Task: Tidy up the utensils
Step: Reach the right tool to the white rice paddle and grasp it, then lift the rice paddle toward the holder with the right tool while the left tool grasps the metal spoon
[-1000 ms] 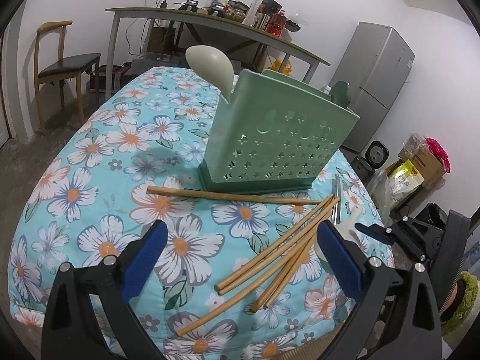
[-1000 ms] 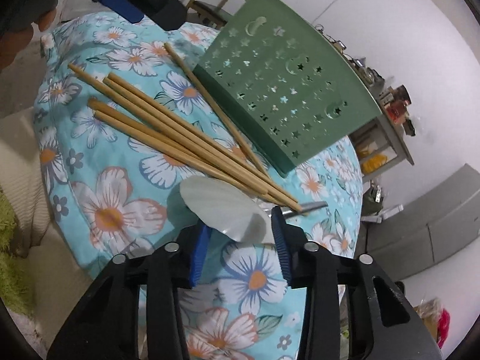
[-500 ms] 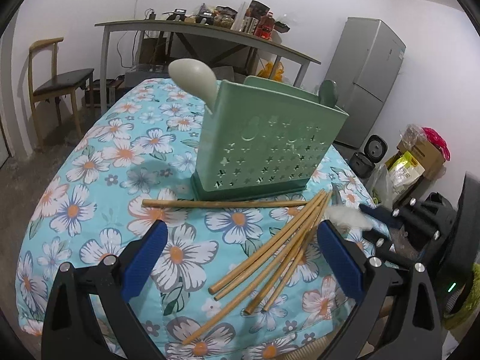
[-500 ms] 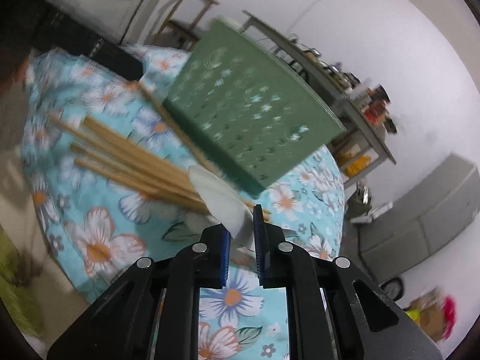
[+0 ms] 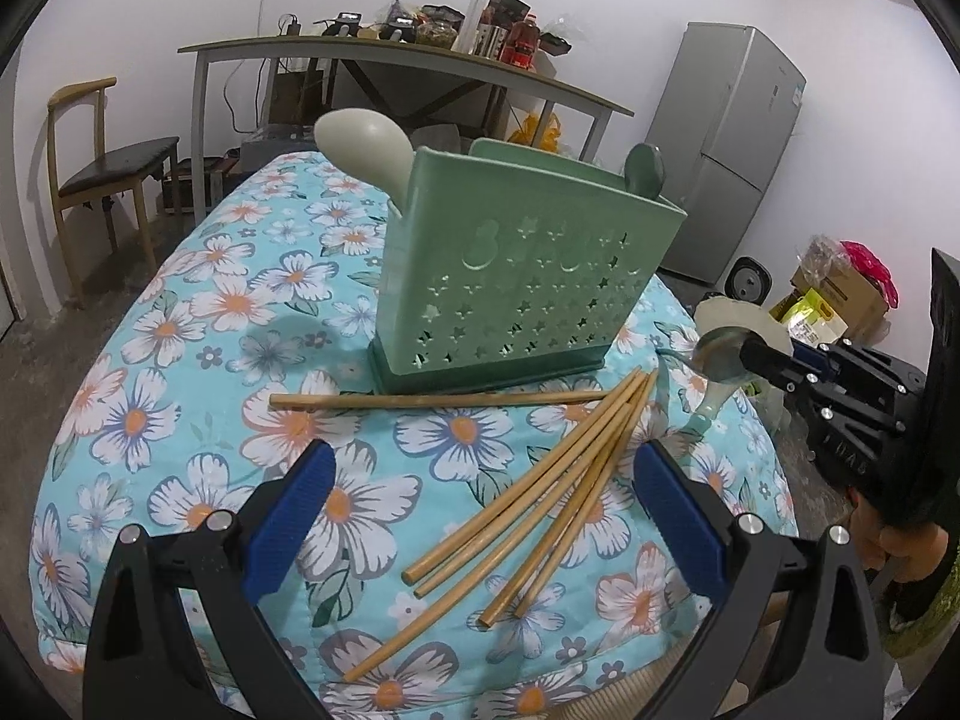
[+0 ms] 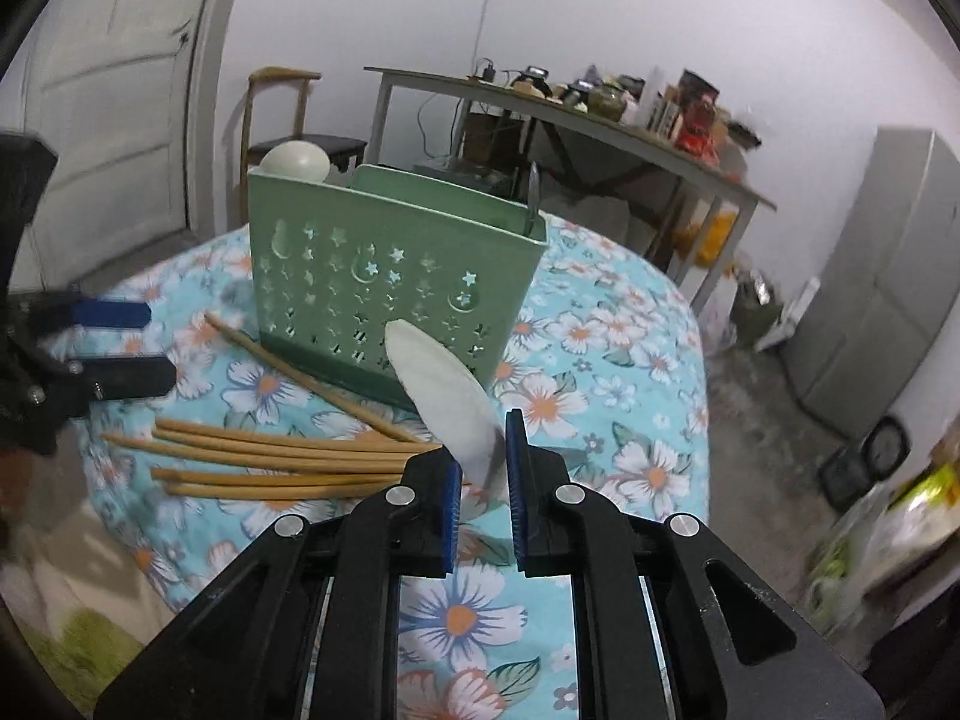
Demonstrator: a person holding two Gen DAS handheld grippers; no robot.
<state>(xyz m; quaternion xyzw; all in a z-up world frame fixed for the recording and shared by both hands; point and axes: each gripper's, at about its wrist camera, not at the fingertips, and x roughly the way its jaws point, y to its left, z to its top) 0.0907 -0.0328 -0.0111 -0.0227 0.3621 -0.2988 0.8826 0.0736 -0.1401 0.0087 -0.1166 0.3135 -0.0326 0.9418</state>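
Showing matte black angular plastic on both the left gripper point(image 5: 477, 468) and the right gripper point(image 6: 483, 462), each forking into two broad arms with cut-out slots. Wearing ribbed blue pads point(image 5: 288, 516) along the inner faces of the fingers. Carrying round silver screw heads point(image 5: 217, 521) at the finger joints, and smaller ones along the right gripper's side. Bearing faint raised lettering point(image 5: 847, 463) on the right gripper's body, too small to read.

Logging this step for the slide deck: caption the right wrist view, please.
Right gripper holds a pale spoon above scattered chopsticks, facing the green utensil holder.
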